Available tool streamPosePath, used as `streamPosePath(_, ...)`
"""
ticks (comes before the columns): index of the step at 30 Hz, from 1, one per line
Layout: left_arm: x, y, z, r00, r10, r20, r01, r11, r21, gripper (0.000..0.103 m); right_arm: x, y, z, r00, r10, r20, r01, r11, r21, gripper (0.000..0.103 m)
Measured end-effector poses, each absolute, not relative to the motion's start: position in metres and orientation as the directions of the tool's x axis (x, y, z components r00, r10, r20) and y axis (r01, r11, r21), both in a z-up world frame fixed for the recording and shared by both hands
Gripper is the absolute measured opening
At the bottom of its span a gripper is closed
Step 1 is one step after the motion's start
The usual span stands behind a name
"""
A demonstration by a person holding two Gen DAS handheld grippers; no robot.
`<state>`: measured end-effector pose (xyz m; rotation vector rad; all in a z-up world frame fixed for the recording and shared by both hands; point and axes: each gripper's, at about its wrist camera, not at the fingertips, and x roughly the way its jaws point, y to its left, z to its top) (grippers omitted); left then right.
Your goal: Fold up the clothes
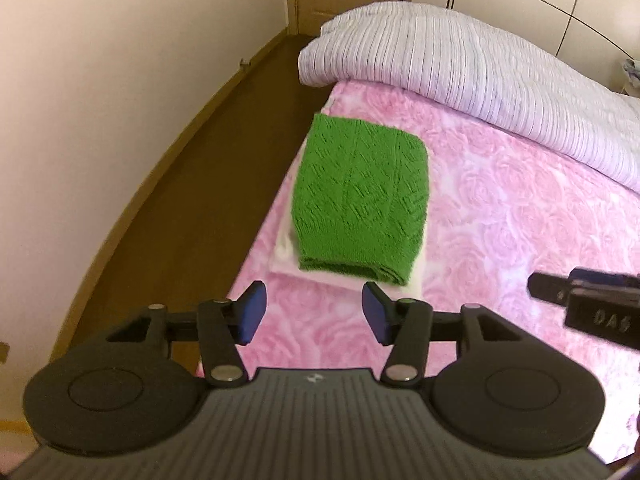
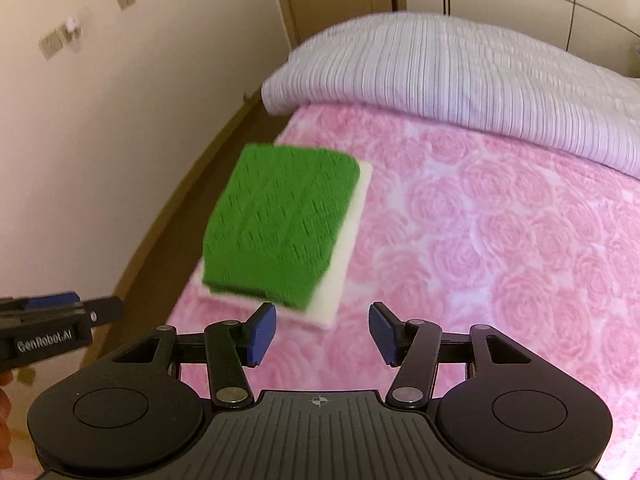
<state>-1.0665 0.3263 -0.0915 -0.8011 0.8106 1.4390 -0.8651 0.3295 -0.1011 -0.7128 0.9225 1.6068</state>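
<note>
— Two folded pieces on our list: a green knit garment [image 1: 360, 200] stacked on a white folded garment [image 1: 285, 258], both lying just ahead of our fingertips on the pink rose-patterned bedspread [image 1: 500, 208], near its edge.

— Grippers?

— Left gripper [image 1: 314, 312]: jaws wide, nothing between the blue pads [image 1: 252, 312]. Right gripper [image 2: 322, 334]: jaws wide too, and empty. Each shows in the other's view as a dark bar off to the side of the fingers.

— So the fold looks finished?

— We judge it so; the stack sits square enough, though the green piece is blurred in the right wrist view, so we cannot vouch for its near hem.

— Risks from here?

— Item one: the stack lies beside the bedspread's edge, with the brown floor [image 1: 192, 184] beyond, so a careless nudge from a finger could tip it off. Item two: an open pad catching the loose knit could drag the top layer and undo the fold. Item three: the two grippers are close enough to knock together.

— Further entries?

— A striped quilt [image 1: 480, 68] bunched well beyond the fingers.

— Any lettering?

— "GenRobot.AI" on the left gripper's side; on the right gripper's, what seems to read "DAS".
</note>
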Motion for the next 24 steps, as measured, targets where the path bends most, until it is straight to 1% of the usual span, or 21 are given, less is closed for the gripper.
streamPosePath(4, -1.059, 0.320, -0.089, -0.014, 0.508, -0.861, -1.000, -0.017, 0.006, 0.049, -0.862, 0.324, -0.106, -0.214, 0.448, -0.868, -0.977, -0.113, 0.183, 0.055)
streamPosePath(13, -1.051, 0.320, -0.094, -0.016, 0.489, -0.872, -0.999, -0.040, -0.004, 0.049, -0.852, 0.317, -0.115, -0.188, 0.397, -0.898, -0.982, -0.102, 0.161, 0.055)
streamPosePath(19, -1.050, 0.317, -0.098, -0.036, 0.474, -0.880, -0.996, -0.086, -0.005, 0.049, -0.855, 0.324, -0.119, -0.191, 0.371, -0.909, -0.978, -0.147, 0.145, 0.055)
streamPosePath(24, -1.042, 0.313, -0.097, -0.068, 0.467, -0.881, -0.988, -0.151, -0.004, 0.049, -0.852, 0.331, -0.115, -0.206, 0.368, -0.907, -0.966, -0.224, 0.129, 0.055)
